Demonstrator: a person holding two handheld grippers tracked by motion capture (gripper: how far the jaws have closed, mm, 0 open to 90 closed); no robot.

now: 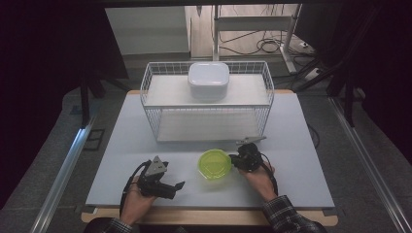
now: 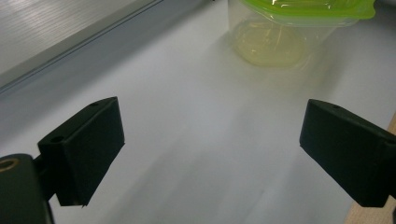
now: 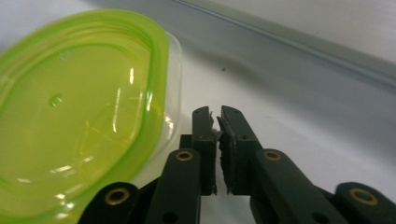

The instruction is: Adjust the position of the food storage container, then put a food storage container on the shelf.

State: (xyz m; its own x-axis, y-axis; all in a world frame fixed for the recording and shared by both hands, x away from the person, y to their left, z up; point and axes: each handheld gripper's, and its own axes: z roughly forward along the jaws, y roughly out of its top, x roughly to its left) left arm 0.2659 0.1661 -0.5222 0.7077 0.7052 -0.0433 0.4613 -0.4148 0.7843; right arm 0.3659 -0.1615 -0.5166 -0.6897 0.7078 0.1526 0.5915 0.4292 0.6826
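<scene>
— Pale grey surface (image 1: pixel 121 160), dim room behind, cables on the floor beyond. Where's the tub?

— Clear tub with a green lid (image 1: pixel 214 163), sitting on the near middle of the surface, between the two tools.

— And the right tool?

— Right tool (image 1: pixel 235 159) just beside the tub's right edge. Seen from the right tool's own view (image 3: pixel 216 122), jaws nearly together, only a thin slit between them, nothing held; lid rim (image 3: pixel 84 107) right next to the left jaw, touching or not hard to say.

— Left one?

— Left tool (image 1: pixel 180 185) lower left of the tub, clearly apart from it, pointing toward it. Jaws spread wide (image 2: pixel 212 140), nothing between but bare surface; tub ahead (image 2: pixel 285 32), toward the upper right of that view.

— Anything else around?

— White wire basket (image 1: pixel 148 82) farther back, behind the tub, with a white lidded box (image 1: pixel 209 78) on its upper shelf. Bare surface between basket and tub. Nothing blocking either tool's way to the tub.
</scene>
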